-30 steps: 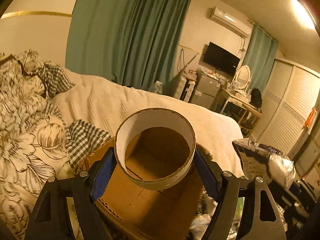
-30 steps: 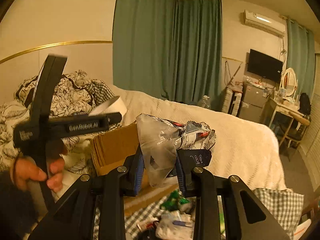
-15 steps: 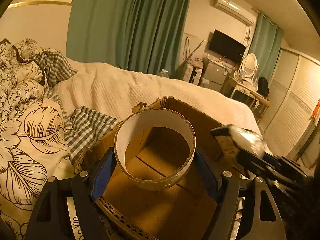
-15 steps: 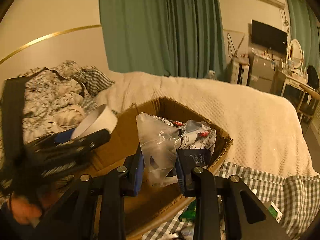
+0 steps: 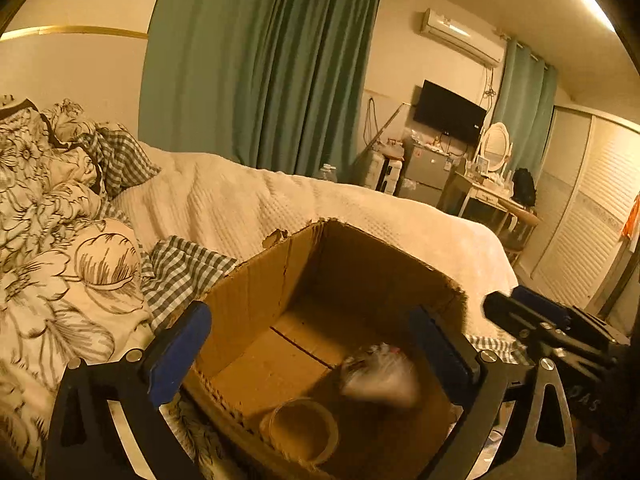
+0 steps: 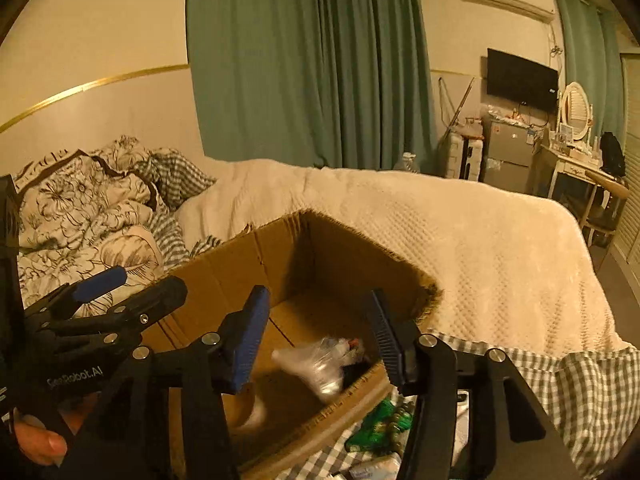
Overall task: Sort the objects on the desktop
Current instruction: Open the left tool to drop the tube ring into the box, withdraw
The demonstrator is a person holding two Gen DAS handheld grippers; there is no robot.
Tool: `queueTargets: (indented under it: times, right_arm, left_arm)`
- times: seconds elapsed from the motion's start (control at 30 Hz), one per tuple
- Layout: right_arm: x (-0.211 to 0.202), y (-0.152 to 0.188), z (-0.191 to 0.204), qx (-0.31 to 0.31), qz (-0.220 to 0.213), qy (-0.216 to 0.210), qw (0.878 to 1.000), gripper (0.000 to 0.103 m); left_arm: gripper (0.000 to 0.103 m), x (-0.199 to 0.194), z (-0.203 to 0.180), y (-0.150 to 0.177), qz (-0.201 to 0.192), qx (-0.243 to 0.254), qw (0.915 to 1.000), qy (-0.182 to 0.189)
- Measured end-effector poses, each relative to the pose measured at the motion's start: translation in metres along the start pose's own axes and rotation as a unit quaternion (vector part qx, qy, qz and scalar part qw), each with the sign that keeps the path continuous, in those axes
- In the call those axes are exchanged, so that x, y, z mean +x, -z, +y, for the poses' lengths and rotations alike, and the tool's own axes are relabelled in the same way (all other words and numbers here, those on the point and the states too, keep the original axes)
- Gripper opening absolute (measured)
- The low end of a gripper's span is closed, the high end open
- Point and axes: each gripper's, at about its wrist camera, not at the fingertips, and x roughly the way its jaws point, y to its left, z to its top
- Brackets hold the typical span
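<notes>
Cardboard box (image 5: pixel 256 300) holds tape ring (image 5: pixel 303 431) and plastic bag (image 6: pixel 316 364); both grippers' jaws wide open, empty; we lift clear before the next pick

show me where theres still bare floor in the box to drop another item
Bare floor of the cardboard box lies at the far-left part, along the left wall and back corner. The near side is crowded: cardboard ring at the front, plastic bag to its right.

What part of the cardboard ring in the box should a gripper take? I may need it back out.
Take the cardboard ring by its thin wall, from above: one finger inside, one outside. It seems to lie open side up on the floor of the cardboard box, near the front wall, so a side approach is likely blocked.
</notes>
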Motion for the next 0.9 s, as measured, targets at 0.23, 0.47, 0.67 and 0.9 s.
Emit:
queueTargets:
  times: [0.23, 0.47, 0.67, 0.9]
  right_arm:
    - [-0.082, 0.016, -0.037, 0.024, -0.010, 0.023, 0.999, 0.055]
    - [-0.150, 0.066, -0.080, 0.021, 0.006, 0.083, 0.996, 0.059]
    - [-0.163, 0.119, -0.105, 0.042, 0.033, 0.098, 0.994, 0.060]
    - [-0.132, 0.179, -0.130, 0.055, 0.102, 0.119, 0.986, 0.061]
  left_arm:
    - [0.103, -0.056, -0.035, 0.017, -0.018, 0.038, 0.9990, 0.013]
    - [0.103, -0.084, -0.069, 0.061, 0.003, 0.027, 0.9986, 0.046]
    - [0.103, -0.067, -0.094, 0.108, 0.047, 0.044, 0.9971, 0.041]
    - [0.103, -0.035, -0.109, 0.172, 0.106, 0.065, 0.9906, 0.057]
